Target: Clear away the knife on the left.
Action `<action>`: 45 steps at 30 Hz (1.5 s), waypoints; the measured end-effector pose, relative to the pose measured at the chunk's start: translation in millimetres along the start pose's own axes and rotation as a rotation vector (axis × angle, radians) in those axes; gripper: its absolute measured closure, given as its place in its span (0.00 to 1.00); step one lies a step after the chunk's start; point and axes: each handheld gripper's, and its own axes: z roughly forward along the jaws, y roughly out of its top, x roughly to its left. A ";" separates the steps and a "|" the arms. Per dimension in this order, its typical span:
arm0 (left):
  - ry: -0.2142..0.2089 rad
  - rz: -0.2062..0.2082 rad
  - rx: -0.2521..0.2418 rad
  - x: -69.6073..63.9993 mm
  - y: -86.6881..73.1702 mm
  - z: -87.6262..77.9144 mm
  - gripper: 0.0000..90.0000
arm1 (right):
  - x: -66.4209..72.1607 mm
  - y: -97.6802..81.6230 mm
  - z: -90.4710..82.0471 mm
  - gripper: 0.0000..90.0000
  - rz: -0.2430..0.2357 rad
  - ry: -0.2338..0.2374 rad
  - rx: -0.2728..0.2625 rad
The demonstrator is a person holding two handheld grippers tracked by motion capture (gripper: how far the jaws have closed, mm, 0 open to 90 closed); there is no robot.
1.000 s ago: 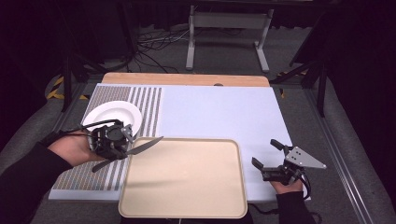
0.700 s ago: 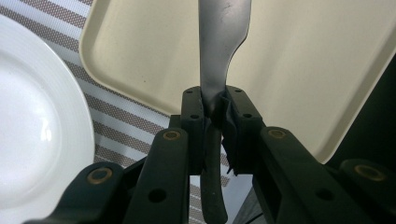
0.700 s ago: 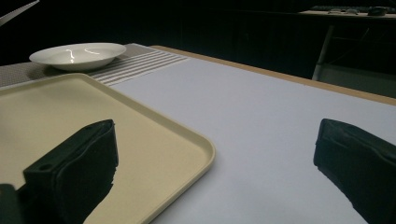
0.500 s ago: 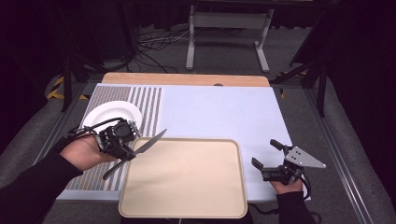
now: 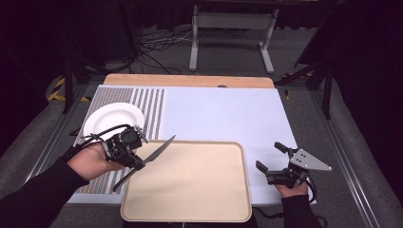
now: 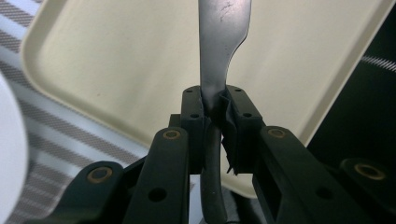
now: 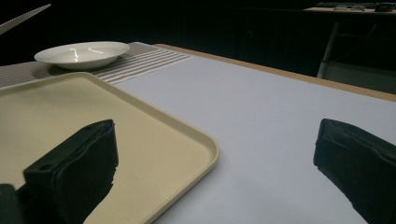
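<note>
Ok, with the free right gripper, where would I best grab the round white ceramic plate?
Probably at the round white ceramic plate's raised rim, one jaw over it, one under. It lies flat on the striped mat, so come in level from its open right side; the left gripper crowds its near edge.

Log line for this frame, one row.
left gripper: shut on knife, blade over tray | right gripper: open, holding nothing | plate: on mat
</note>
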 end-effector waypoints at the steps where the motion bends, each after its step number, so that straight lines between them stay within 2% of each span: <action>1: -0.003 -0.003 -0.009 -0.1 0.6 1.8 0.89 | -0.1 0.1 0.6 0.01 -0.002 0.003 0.000; 9: -0.013 -0.026 0.010 -1.4 2.7 13.7 0.89 | -0.3 0.2 0.4 0.01 -0.001 0.006 0.000; 12: -0.042 -0.049 -0.005 0.2 2.8 18.5 0.89 | -0.3 0.2 0.5 0.01 0.000 0.007 0.002; 15: -0.063 -0.073 0.003 0.9 3.6 23.2 0.89 | -0.2 0.2 0.7 0.01 -0.001 0.010 0.001; 17: -0.089 -0.104 0.008 1.0 4.0 27.8 0.89 | -0.2 0.3 0.5 0.01 0.000 0.011 0.001; 23: -0.097 -0.131 0.027 2.3 0.8 42.2 0.89 | 0.0 0.2 0.9 0.01 0.002 0.011 0.006; 28: -0.107 -0.135 0.032 3.0 -1.5 47.8 0.88 | 0.0 0.2 1.0 0.01 0.002 0.011 0.008; 31: -0.151 -0.152 0.035 3.2 -4.7 51.7 0.88 | -0.2 0.4 0.5 0.01 0.003 0.011 0.002; 35: -0.141 -0.150 0.042 2.8 -5.7 53.8 0.88 | 0.0 0.1 0.9 0.01 0.008 0.012 0.008; 45: -0.169 -0.166 0.049 3.9 -7.6 64.4 0.88 | -0.4 -0.2 1.2 0.01 0.011 0.013 0.007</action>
